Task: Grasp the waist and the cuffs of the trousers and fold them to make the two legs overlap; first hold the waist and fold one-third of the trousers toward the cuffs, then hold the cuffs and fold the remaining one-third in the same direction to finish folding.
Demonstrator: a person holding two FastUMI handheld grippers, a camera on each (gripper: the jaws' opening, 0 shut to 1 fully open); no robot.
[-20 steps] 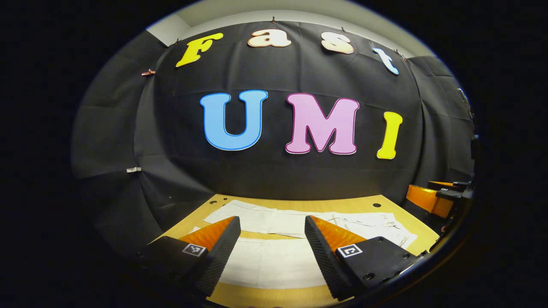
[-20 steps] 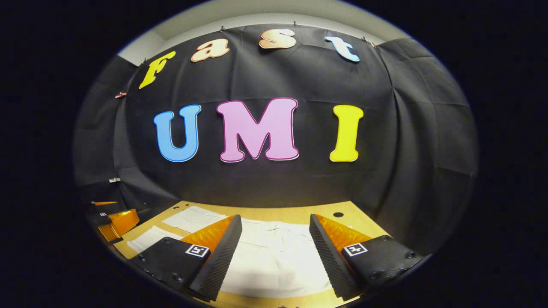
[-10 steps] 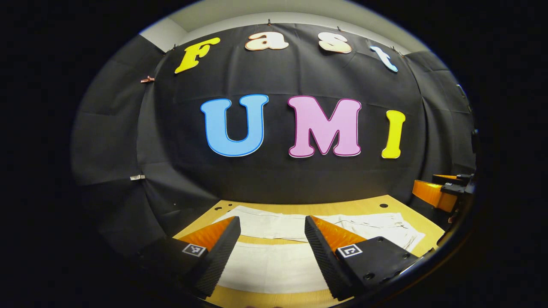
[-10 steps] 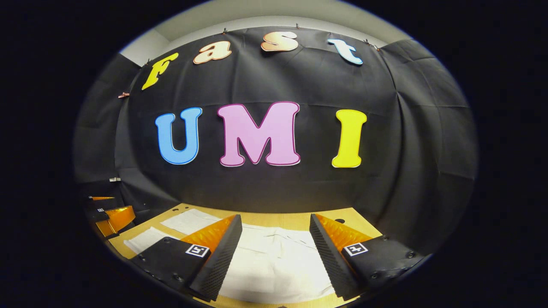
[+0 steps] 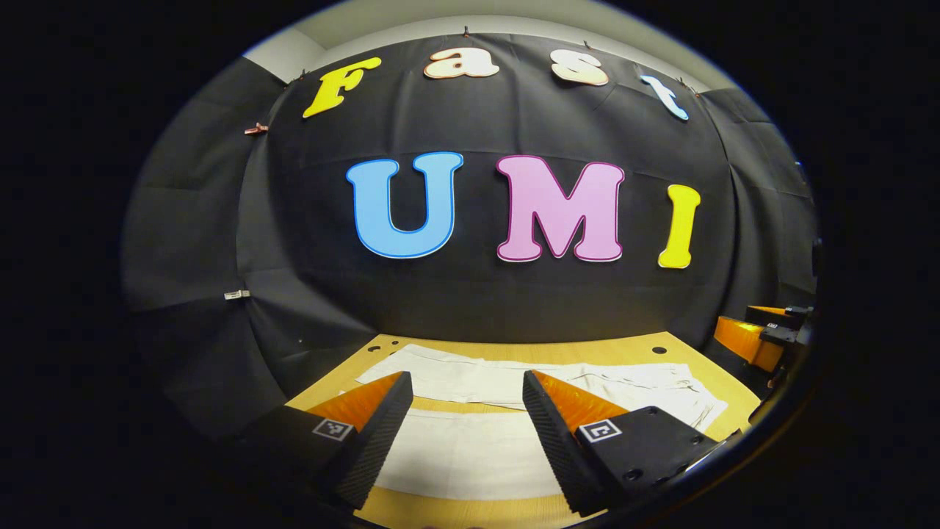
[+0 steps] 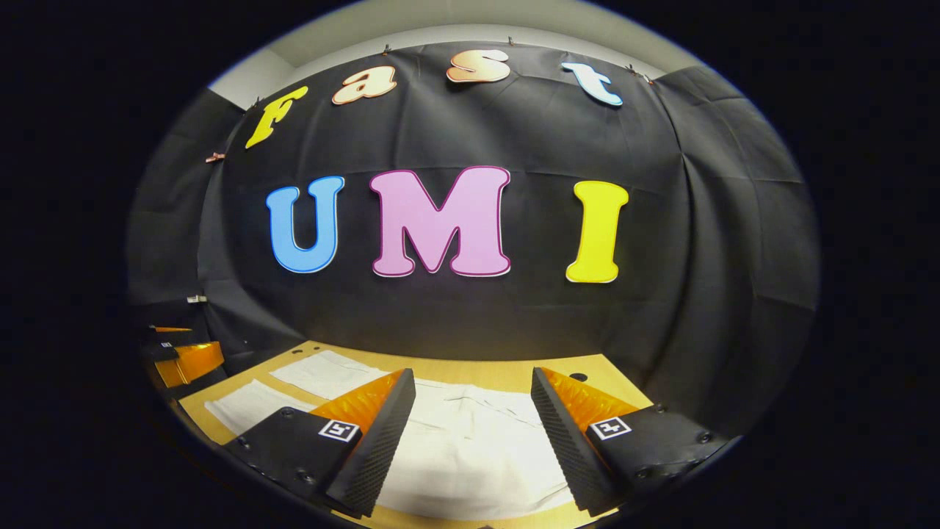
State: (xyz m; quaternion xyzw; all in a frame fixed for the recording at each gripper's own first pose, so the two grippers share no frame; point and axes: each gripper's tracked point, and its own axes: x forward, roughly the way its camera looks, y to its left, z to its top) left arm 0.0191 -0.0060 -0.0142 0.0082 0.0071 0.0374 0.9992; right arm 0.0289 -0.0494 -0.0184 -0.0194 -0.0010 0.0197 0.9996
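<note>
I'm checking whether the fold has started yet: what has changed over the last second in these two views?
Very little. Both views shift slightly, so the hands drifted a bit, but neither tool took hold of anything. The left tool and the right tool stay open above the white trousers, which still lie flat and unfolded on the wooden table.

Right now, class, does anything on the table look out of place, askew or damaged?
Nothing stands out. The white trousers lie spread flat on the wooden table, legs apart and not yet folded, with light creases near the waist. Both the left gripper and right gripper have open jaws above the cloth.
</note>
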